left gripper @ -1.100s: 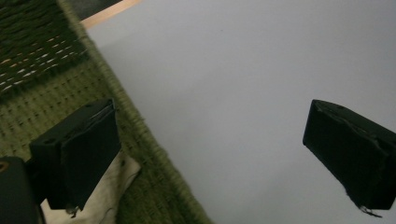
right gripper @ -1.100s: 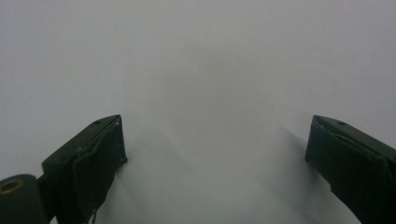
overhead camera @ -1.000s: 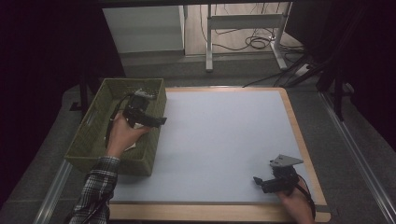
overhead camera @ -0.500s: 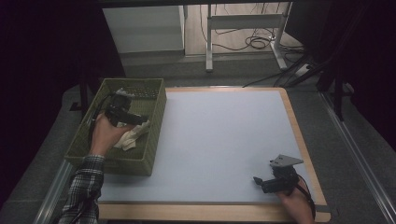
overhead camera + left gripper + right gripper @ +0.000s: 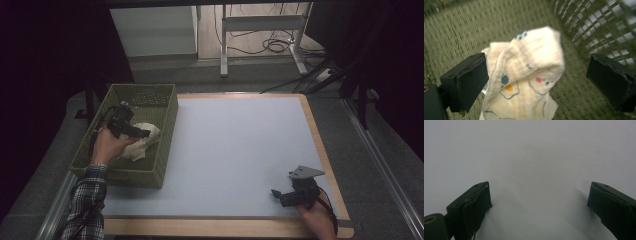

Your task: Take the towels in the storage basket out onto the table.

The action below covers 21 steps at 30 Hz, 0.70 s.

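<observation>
High view first: the left gripper [image 5: 131, 129] sits inside the green basket [image 5: 165, 150] at the left edge of the pale surface [image 5: 240, 150], held by the person's left hand [image 5: 106, 145], with a plaid sleeve [image 5: 85, 200] coming in from the bottom. A cream cloth [image 5: 145, 142] lies in the basket, right under and beside that gripper.

Left gripper view shows the jaws spread wide, one on each side of the cloth [image 5: 526, 75], which bunches up between them (cream, printed with small blue, orange and pink dots and thin outlines). The left jaw looks close against the fabric; the right one stands clear of it. Woven basket floor and lattice wall [image 5: 599, 30] surround the cloth, blurred.

Near the front right corner of the surface, the right gripper [image 5: 280, 196] rests in the right hand [image 5: 317, 220], well apart from the basket. Right gripper view shows its jaws spread too, nothing between them, over bare grey surface [image 5: 531, 157].
</observation>
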{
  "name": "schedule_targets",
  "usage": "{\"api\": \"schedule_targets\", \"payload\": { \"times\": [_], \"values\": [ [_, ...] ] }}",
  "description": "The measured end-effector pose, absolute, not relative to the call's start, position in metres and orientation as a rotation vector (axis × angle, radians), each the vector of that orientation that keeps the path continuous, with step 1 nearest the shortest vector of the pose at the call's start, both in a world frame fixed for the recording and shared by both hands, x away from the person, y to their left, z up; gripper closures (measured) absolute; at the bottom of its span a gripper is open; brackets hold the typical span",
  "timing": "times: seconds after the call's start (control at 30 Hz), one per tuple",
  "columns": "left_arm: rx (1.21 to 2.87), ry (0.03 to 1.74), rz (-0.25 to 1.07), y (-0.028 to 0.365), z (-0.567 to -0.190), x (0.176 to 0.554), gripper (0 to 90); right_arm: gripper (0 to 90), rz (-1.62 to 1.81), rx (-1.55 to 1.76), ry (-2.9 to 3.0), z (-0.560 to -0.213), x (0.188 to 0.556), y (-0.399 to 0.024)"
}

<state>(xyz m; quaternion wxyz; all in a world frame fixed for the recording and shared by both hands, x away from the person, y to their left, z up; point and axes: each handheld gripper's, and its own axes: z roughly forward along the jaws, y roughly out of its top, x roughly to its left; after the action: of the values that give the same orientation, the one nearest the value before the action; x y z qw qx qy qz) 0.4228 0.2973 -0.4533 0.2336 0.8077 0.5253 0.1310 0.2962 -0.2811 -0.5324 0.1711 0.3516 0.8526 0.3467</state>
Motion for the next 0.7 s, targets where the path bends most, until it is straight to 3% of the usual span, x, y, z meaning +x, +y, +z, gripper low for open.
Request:
{"api": "schedule_targets", "payload": {
  "times": [0.4, 0.53, 0.7],
  "values": [
    [2.338, 1.565, 0.193, 0.301, -0.489, 0.443, 4.9, 4.9, 0.985, 0.999, 2.421, -0.532, 0.296, -0.281],
    [2.36, 1.608, 0.121, 0.305, -0.5, 0.447, 9.2, 4.9, 0.985, 0.998, 2.421, -0.532, 0.296, -0.281],
    [2.477, 1.634, 0.116, 0.302, -0.509, 0.447, 21.2, 4.9, 0.985, 0.998, 2.421, -0.532, 0.296, -0.281]
  ]
}}
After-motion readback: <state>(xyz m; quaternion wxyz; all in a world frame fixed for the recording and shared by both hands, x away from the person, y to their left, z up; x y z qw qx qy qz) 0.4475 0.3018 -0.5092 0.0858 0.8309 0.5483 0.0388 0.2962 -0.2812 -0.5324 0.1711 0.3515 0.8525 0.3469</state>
